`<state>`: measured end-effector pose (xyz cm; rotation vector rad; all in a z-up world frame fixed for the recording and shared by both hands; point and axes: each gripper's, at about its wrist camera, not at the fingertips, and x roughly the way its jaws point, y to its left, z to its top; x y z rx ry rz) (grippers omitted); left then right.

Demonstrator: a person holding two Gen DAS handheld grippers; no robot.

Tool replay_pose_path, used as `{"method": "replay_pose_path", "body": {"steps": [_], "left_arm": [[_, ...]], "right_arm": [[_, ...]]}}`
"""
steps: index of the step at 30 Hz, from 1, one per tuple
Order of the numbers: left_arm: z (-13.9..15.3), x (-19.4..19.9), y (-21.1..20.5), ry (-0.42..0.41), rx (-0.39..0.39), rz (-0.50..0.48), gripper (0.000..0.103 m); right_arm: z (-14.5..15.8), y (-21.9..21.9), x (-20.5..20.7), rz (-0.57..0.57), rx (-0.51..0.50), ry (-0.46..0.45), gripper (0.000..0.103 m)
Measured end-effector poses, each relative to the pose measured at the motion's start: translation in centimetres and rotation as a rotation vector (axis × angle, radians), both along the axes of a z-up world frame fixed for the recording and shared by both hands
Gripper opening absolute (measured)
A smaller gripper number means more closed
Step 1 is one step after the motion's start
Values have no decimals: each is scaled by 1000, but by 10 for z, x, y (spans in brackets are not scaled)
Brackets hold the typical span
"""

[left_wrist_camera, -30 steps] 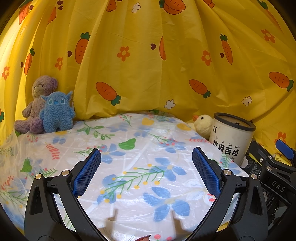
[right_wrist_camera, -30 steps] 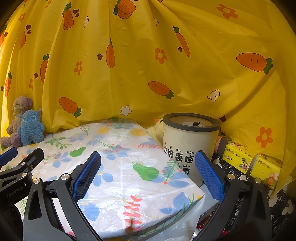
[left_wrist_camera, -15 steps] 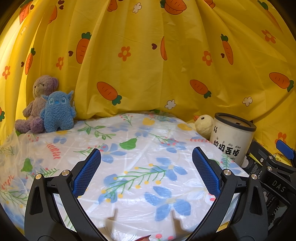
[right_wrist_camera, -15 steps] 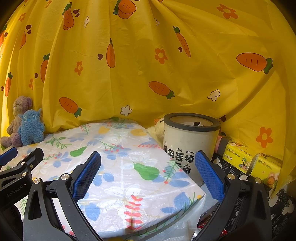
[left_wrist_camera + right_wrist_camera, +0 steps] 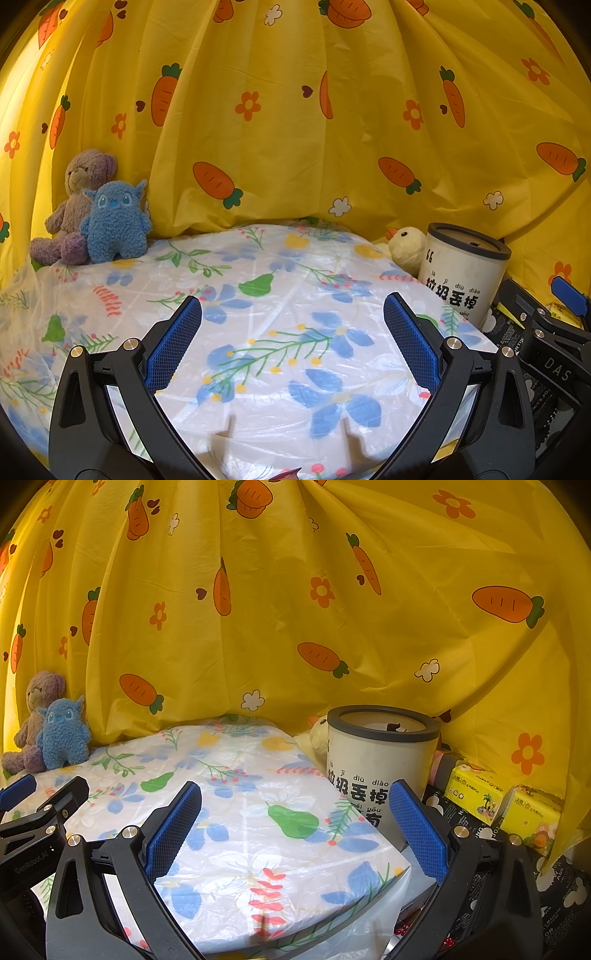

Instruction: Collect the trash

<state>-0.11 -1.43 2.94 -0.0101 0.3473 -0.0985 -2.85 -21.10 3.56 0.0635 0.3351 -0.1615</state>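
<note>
Barely anything has shifted over the last second: both views sit almost exactly where they were, only a hair's drift on the left. Biggest thing in shot, the yellow carrot curtain (image 5: 295, 129) hangs behind everything. Below it spreads the floral plastic tablecloth (image 5: 258, 295), and no loose trash shows anywhere on it. At its right edge stands the white trash bin (image 5: 380, 760), dark-rimmed, upright, with something small and dark just visible inside. Beside the bin, yellow tissue packs (image 5: 476, 790) rest on a dark patterned surface. Far left, a purple teddy (image 5: 79, 206) and a blue plush monster (image 5: 116, 223) lean together; a yellow duck plush (image 5: 406, 247) tucks in behind the bin. The left gripper (image 5: 291, 339) hovers over the cloth, jaws spread wide, holding nothing. The right gripper (image 5: 295, 819) is equally released and empty, nearer the bin. Judging from this, collecting looks done or paused; a good next step is a slow sweep for stray pieces, keeping clear of the toys.
</note>
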Motion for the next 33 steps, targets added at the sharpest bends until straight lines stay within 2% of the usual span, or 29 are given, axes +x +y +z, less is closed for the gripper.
{"method": "replay_pose_path", "body": {"steps": [33], "left_arm": [[0,-1,-2,-1,-2,1,97]], "right_arm": [[0,1,-1,-1,2,-1,98]]}}
